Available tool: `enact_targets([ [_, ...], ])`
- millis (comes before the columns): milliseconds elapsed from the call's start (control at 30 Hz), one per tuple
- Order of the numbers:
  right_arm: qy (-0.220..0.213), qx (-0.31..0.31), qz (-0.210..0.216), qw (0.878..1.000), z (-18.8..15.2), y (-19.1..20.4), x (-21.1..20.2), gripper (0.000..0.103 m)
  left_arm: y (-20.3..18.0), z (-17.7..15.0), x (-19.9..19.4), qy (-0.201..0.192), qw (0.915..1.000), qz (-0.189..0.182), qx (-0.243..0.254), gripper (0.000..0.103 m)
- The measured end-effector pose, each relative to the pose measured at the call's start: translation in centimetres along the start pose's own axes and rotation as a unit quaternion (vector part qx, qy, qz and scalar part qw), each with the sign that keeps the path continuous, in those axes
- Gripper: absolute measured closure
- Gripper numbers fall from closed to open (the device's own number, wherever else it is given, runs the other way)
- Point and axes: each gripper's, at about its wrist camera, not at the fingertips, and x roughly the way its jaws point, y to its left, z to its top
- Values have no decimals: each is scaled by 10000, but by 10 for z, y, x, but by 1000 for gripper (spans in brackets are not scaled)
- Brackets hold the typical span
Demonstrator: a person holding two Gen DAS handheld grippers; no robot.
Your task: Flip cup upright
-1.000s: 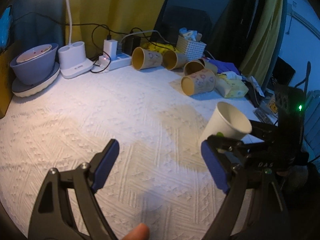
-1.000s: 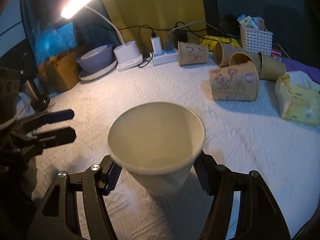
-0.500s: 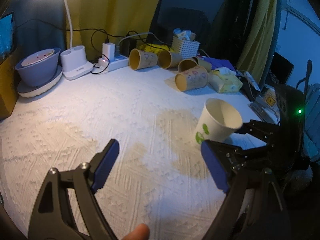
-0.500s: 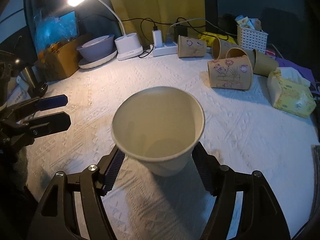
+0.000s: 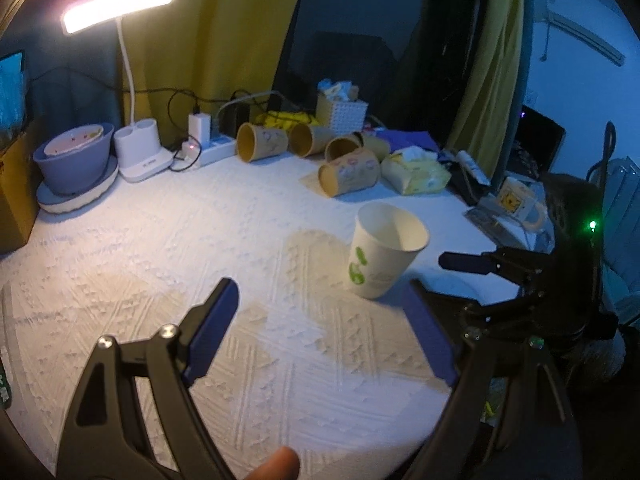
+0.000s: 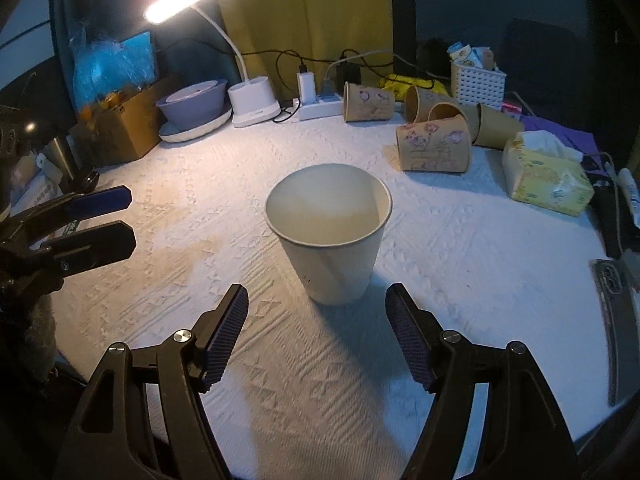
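The cup (image 6: 330,236) stands upright on the tablecloth (image 6: 460,248). My right gripper (image 6: 316,334), just before the cup, gapes wide and holds nothing. My left gripper (image 5: 324,328), also spread empty, hangs beside the cup.

the cup (image 6: 330,236) looks like matt white paper, smooth-walled. under it, the tablecloth (image 6: 460,240) is white cloth with a rough embossed weave. beside the cup, ribbed blue pads (image 6: 224,334) line glossy black plastic fingers.

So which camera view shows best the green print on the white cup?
The left wrist view: the white cup shows its green print on the side there. The right wrist view shows the same cup from a plain side, no print visible.
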Motion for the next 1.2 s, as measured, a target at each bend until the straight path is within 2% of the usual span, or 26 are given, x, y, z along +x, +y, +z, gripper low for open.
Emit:
enact_targets([
  [300,-305,-23,-171,9994,2,12,-40,29,-15,5,-37,-437,9989,-103,163,18],
  [567,-605,85,-422,9972,2,23,-77,29,-31,8,-64,-711,9969,-29,333,18],
  [867,-1031,128,-761,9917,3,36,-118,29,-47,11,-100,-1301,9907,17,387,18],
  [1200,-1482,-1,-974,9842,11,52,-155,29,-56,13,-130,-1741,9833,144,508,18],
])
